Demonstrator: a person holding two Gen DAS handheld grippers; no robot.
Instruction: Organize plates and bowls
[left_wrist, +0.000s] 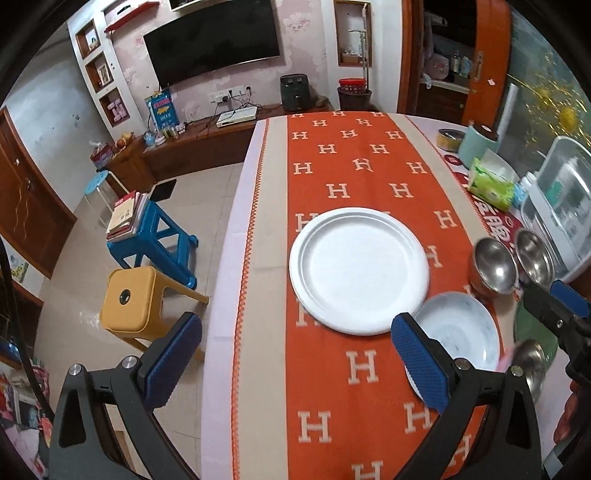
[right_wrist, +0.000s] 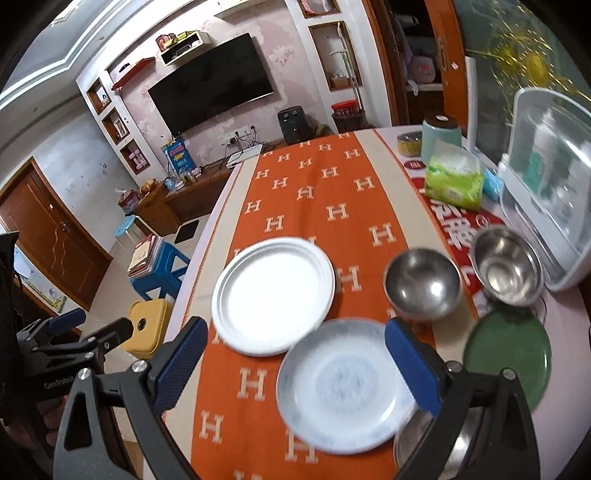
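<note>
On the counter (right_wrist: 229, 206) the white plate (right_wrist: 273, 295) lies beside my marbled plate (right_wrist: 343, 384), with steel bowls (right_wrist: 423, 282) behind. Both my left gripper (left_wrist: 295, 362) and right gripper (right_wrist: 295, 363) hang released, empty. I'd pinch the marbled plate's rim low and lift it level.

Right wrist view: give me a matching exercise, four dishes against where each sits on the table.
Dishes:
1. white plate
2. pale blue plate
3. green plate
4. steel bowl

Places:
A. far right, off the orange runner
B. nearest, between the right gripper fingers in view
C. left side of the runner
D. runner's right edge, behind the pale blue plate

Pairs: 1-C, 2-B, 3-A, 4-D
</note>
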